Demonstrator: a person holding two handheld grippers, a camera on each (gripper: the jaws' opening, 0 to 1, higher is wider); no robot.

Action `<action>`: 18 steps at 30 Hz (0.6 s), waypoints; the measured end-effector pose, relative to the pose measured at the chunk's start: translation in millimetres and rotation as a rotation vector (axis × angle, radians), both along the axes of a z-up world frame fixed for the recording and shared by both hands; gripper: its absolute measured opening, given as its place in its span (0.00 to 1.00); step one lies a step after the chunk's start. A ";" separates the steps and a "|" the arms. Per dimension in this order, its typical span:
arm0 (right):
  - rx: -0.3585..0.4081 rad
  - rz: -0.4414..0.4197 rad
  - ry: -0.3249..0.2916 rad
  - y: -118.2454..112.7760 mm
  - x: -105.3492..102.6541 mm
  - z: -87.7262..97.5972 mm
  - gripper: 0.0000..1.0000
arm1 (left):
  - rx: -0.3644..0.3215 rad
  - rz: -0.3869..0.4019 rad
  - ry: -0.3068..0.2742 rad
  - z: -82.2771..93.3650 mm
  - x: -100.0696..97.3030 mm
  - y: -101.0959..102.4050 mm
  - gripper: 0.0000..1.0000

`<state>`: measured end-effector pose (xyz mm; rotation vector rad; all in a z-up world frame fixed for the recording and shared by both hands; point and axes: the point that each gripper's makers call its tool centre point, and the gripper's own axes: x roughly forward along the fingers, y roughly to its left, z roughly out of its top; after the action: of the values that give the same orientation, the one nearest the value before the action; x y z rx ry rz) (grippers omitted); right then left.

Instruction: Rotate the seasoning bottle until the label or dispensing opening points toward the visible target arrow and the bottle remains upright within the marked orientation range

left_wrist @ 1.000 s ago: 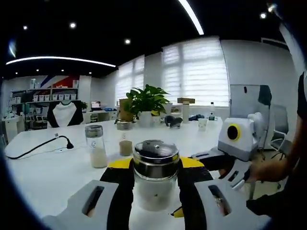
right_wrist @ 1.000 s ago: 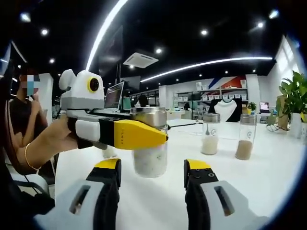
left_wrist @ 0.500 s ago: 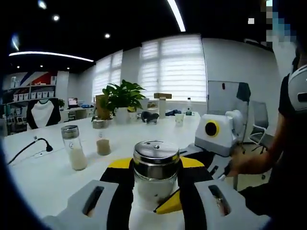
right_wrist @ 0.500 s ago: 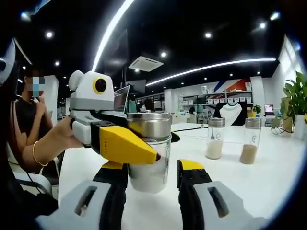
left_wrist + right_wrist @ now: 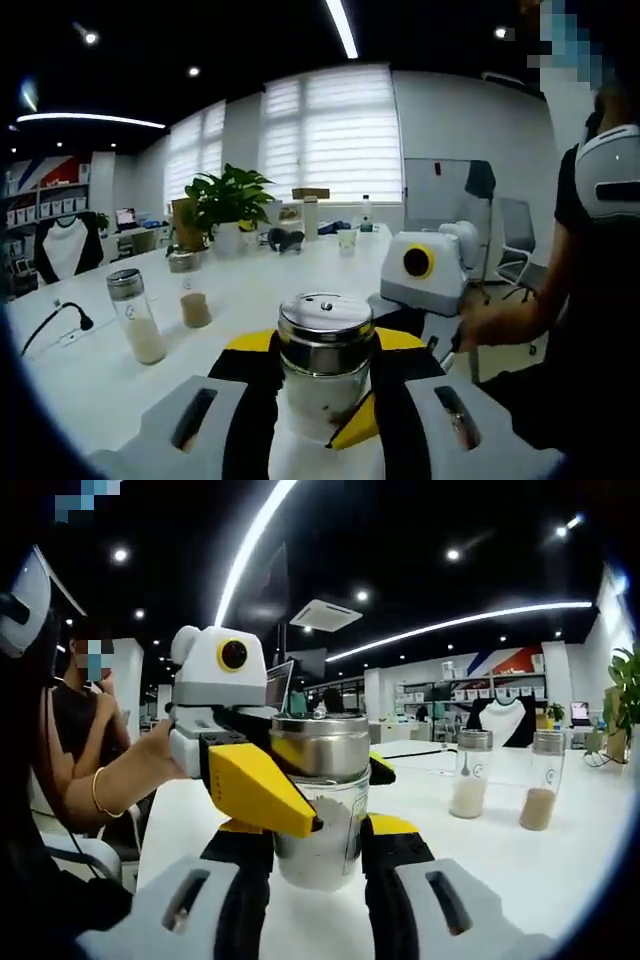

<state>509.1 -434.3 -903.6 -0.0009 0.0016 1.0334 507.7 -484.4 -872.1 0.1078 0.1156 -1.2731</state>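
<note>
Both grippers [image 5: 322, 400] [image 5: 316, 865] clamping seasoning bottle [image 5: 324, 365], pale powder inside

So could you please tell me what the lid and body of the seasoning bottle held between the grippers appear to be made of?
The seasoning bottle's round silver lid looks like polished metal, probably stainless steel: it mirrors the ceiling lights. The clear body below looks like glass, possibly hard plastic, since the pale seasoning shows through it. The left gripper and right gripper both clamp it.

seasoning bottle [image 5: 324, 372] base: hidden | label, opening direction: cannot tell
</note>
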 end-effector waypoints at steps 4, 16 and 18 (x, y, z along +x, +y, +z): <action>-0.036 -0.022 -0.038 0.3 0.6 0.4 0.32 | 0.008 -0.001 -0.016 -0.4 -0.4 0.5 0.37; -0.026 -0.222 -0.025 -7.5 23.0 1.9 0.31 | -0.059 0.225 -0.001 1.6 23.2 3.4 0.38; -0.022 -0.259 -0.024 -6.8 25.9 1.7 0.31 | -0.061 0.293 0.001 1.3 27.8 4.3 0.38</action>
<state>535.0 -441.1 -901.9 -0.0322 -0.0088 0.7741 535.5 -480.0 -870.9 0.0356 0.0900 -0.9835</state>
